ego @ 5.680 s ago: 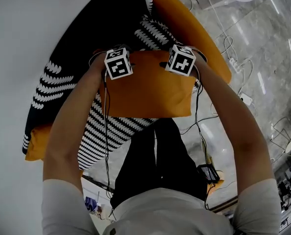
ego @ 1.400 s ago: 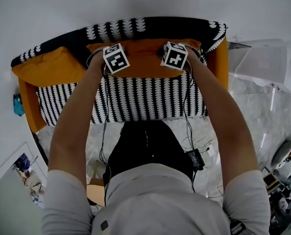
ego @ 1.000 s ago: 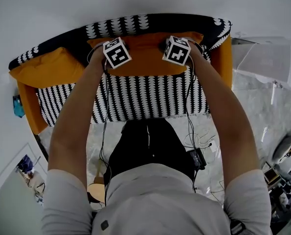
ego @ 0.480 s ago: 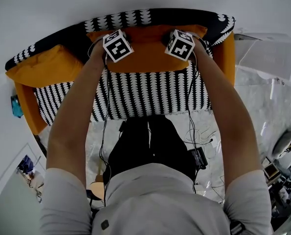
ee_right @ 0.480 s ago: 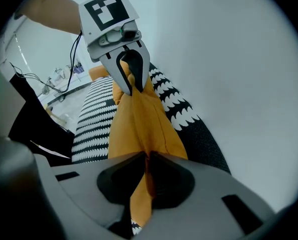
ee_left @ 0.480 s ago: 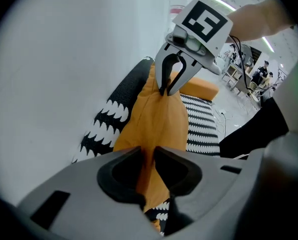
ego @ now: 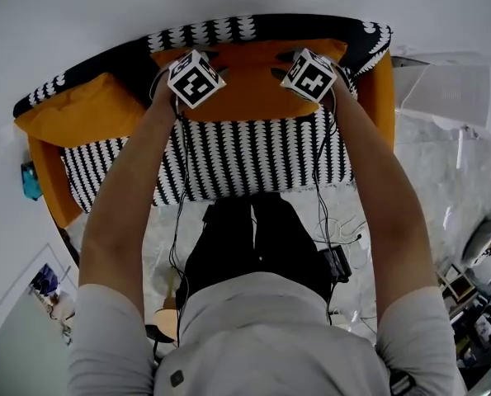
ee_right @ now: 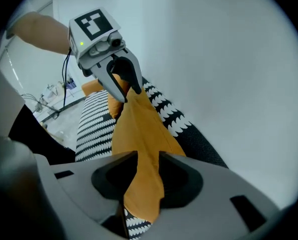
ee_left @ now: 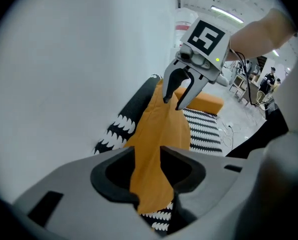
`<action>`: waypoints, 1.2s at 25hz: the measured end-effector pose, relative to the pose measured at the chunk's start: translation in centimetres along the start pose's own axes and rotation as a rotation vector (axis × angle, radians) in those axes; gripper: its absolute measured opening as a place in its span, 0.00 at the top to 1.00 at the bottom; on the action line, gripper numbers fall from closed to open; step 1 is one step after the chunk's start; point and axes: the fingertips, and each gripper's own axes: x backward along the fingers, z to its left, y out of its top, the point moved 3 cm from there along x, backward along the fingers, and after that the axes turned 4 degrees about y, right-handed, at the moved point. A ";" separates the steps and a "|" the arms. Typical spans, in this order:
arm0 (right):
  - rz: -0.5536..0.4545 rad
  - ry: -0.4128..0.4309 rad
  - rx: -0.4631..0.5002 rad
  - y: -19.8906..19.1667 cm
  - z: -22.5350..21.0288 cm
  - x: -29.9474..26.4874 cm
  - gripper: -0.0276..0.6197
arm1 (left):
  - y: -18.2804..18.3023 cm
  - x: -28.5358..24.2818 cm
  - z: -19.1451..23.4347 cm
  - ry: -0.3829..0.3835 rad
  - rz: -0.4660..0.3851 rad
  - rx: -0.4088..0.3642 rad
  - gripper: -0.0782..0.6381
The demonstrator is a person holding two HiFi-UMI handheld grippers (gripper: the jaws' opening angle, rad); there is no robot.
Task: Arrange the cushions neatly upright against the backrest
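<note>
Standing upright against the backrest of the sofa, the orange cushion sits centred on the striped seat. The left claw and right claw have just been opening. Each stands partly apart, the cushion's top edge between its jaws.

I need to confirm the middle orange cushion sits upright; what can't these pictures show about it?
The middle cushion, top edge at the grips: head view, behind the marker cubes.
Cushion below the jaws: gripper views, behind the bodies of left gripper and right gripper, whose jaws have just been opening around its edge.
Gap to backrest: head view, behind the cushion.
</note>
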 end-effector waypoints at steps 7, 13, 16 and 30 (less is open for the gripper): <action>-0.134 -0.052 -0.073 2.3 3.5 4.8 0.72 | 1.6 6.2 -1.0 0.092 -0.162 0.108 0.67; -0.256 -0.100 -0.128 5.1 7.1 10.4 0.73 | 4.1 13.3 -2.6 0.122 -0.349 0.250 0.67; -0.306 -0.114 -0.152 6.3 9.2 12.9 0.73 | 4.6 17.0 -3.6 0.148 -0.426 0.335 0.67; -0.700 -0.241 -0.248 13.5 17.1 28.0 0.87 | 8.2 34.0 -8.8 0.274 -0.710 0.464 0.79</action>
